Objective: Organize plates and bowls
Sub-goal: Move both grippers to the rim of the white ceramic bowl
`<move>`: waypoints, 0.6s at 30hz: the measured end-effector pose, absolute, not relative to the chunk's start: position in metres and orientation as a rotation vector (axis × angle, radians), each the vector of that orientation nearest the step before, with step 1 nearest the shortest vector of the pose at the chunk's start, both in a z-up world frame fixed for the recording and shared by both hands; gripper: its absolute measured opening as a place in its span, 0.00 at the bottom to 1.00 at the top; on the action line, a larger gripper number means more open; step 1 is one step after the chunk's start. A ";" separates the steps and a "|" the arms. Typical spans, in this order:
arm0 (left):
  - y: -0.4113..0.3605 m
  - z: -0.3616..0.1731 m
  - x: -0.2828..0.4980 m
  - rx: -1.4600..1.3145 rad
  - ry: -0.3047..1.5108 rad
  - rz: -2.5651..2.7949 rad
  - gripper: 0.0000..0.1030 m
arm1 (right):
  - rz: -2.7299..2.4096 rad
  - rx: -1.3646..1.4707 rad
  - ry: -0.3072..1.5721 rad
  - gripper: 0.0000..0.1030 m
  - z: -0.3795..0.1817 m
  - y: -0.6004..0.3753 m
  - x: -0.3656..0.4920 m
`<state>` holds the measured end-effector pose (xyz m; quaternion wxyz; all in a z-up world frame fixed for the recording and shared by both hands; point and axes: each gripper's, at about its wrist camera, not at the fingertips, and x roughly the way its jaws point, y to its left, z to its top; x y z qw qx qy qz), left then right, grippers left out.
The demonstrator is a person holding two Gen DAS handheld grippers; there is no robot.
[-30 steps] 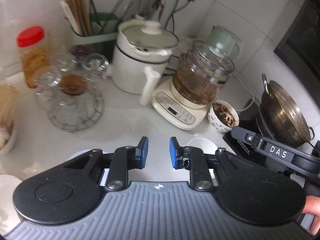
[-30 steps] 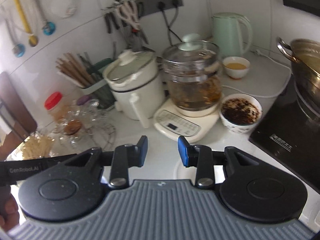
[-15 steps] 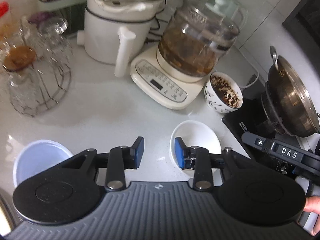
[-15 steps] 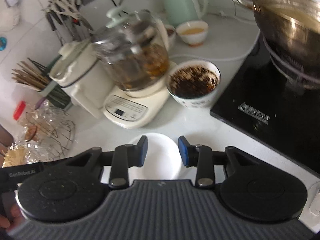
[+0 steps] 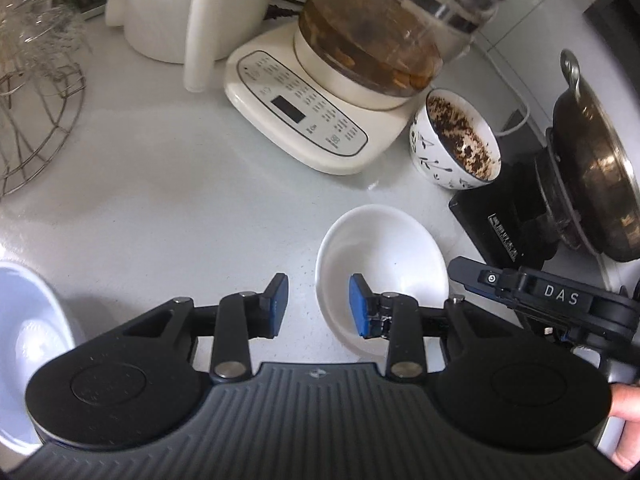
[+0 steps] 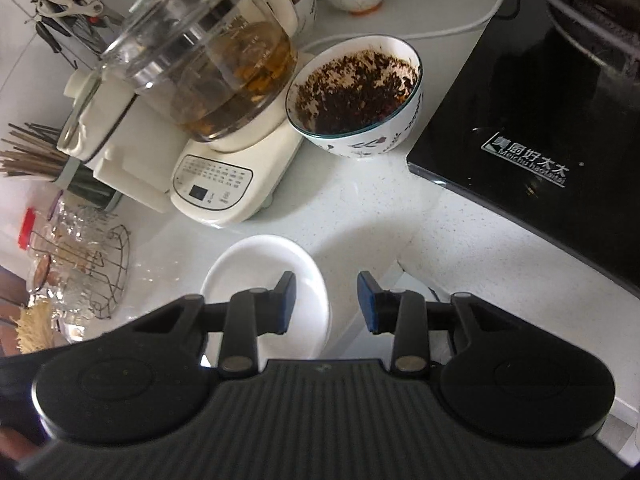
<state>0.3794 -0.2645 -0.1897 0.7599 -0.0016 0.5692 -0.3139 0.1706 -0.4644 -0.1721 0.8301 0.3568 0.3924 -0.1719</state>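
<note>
A plain white bowl [image 5: 384,256] [image 6: 256,272] sits empty on the white counter in front of the kettle base. My left gripper [image 5: 319,306] is open, low over the bowl's left rim, one pad above the inside and one outside. My right gripper [image 6: 327,302] is open too and straddles the bowl's right rim the same way. No pad visibly presses on the bowl. A second pale bowl [image 5: 28,344] stands at the left edge of the left wrist view, partly hidden by the gripper body.
A patterned bowl with dark residue [image 5: 456,148] [image 6: 356,96] stands just behind the white bowl. Beside it are a glass kettle on a cream base [image 5: 304,112] [image 6: 216,184], a black hob [image 6: 540,120] with a wok [image 5: 592,168], and a wire rack of glasses [image 6: 80,272].
Both grippers have come down and tipped toward the counter, closing in on the white bowl from either side. The left jaws stand wider than a second ago.
</note>
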 end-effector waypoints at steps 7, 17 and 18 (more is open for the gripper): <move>-0.277 -0.203 0.383 0.005 1.259 -0.673 0.37 | -0.325 0.780 0.858 0.30 -0.184 -0.472 0.179; -0.283 -0.213 0.384 -0.011 1.293 -0.651 0.27 | -0.293 0.795 0.876 0.16 -0.190 -0.475 0.187; -0.283 -0.214 0.383 -0.011 1.292 -0.651 0.24 | -0.288 0.795 0.880 0.16 -0.191 -0.475 0.188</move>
